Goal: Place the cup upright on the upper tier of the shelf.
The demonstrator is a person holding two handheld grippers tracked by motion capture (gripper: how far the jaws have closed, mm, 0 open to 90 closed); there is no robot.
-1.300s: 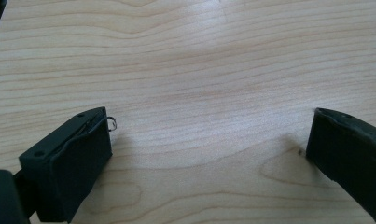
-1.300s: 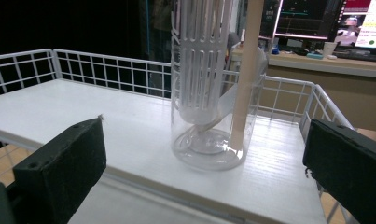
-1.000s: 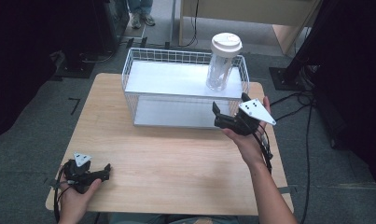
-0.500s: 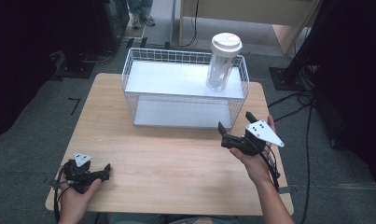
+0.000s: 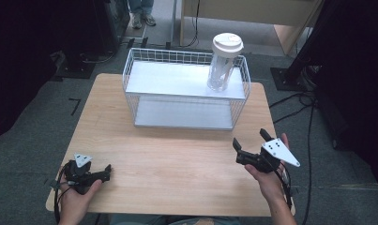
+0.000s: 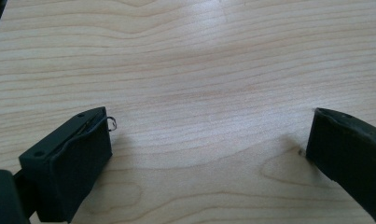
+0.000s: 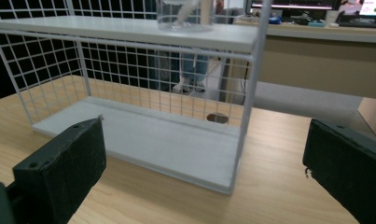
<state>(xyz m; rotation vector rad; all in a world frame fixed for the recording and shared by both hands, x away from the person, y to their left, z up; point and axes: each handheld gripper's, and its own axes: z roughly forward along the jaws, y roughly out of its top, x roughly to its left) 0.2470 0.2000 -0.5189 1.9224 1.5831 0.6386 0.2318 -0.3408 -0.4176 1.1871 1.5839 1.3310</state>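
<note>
Right gripper (image 5: 249, 140) held above the near right part of the wooden table (image 5: 177, 159), jaws spread wide with nothing between them, grey three-cornered plate on top, cable trailing back along the forearm. Ahead of its jaws, well apart: white wire rack (image 5: 130, 89) with two white shelves, standing on the far half of the table. On the upper shelf, ahead and slightly to the right of this gripper: clear tumbler (image 5: 222, 68) with a white lid, upright, near the rack's right end. In the right gripper view, same jaws (image 7: 204, 158) wide apart at the bottom corners, lower shelf and front corner post of the rack (image 7: 248, 93) straight ahead, base of the tumbler (image 7: 183, 18) visible on the upper shelf at the top edge. Left gripper (image 5: 102, 173) held low at the near left corner of the table, pointing to the right across the tabletop, far from the rack. In the left gripper view, jaws (image 6: 209, 140) parted wide, empty, bare wood grain (image 6: 199, 70) between and beyond them. Contact between left gripper and tabletop: cannot tell.
</note>
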